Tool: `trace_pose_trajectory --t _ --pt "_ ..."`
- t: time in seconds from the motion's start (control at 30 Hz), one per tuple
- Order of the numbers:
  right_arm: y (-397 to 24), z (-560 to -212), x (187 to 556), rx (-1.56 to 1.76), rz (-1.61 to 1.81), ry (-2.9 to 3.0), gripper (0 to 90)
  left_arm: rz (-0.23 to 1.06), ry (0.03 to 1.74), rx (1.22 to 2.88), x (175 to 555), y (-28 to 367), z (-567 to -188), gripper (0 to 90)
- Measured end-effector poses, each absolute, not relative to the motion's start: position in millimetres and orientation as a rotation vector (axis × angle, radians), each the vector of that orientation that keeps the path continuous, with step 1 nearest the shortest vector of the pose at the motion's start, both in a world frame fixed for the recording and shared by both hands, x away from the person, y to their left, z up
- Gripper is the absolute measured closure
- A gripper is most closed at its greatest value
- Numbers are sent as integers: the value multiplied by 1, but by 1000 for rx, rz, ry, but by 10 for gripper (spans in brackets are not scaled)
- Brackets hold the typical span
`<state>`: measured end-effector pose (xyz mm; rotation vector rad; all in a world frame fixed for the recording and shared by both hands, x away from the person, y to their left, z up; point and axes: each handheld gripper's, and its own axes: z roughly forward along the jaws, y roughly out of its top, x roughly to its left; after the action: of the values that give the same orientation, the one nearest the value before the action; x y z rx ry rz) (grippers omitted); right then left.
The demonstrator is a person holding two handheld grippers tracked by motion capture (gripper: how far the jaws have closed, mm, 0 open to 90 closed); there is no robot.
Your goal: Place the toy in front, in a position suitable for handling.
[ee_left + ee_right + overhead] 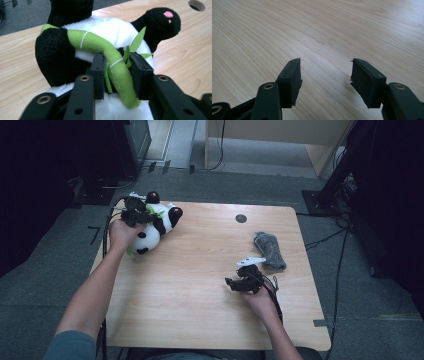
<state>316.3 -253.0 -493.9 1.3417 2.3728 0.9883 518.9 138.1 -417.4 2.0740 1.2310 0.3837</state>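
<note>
- The worktop (200, 285) is pale wood and carries everything; I see bare grain ahead of my right jaws, so that hand has nothing to act on and looks parked until needed.
- The panda plush (105, 32) lies at the far left corner, its white belly and black limbs directly ahead of my left jaws, which come at it from the side.
- A grey cloth roll (270, 251) lies just beyond the right gripper (325, 75), whose jaws stand spread apart and hold nothing.
- The green bamboo stalk (117, 72) sewn across the panda runs between my left jaws.
- The left gripper (116, 75) has its jaws pinching that stalk; I judge it the handiest thin part for lifting the toy.
</note>
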Motion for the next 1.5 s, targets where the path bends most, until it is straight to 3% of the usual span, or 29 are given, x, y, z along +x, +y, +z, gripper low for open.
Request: trace_pose_trajectory --t 0.73,1.5 --pt "-259 -493 318 1345 997 2361 430 332 1161 2045 501 139 -391 743" --pt "-277 -484 321 1360 1043 2309 425 212 975 2030 442 78 -370 742"
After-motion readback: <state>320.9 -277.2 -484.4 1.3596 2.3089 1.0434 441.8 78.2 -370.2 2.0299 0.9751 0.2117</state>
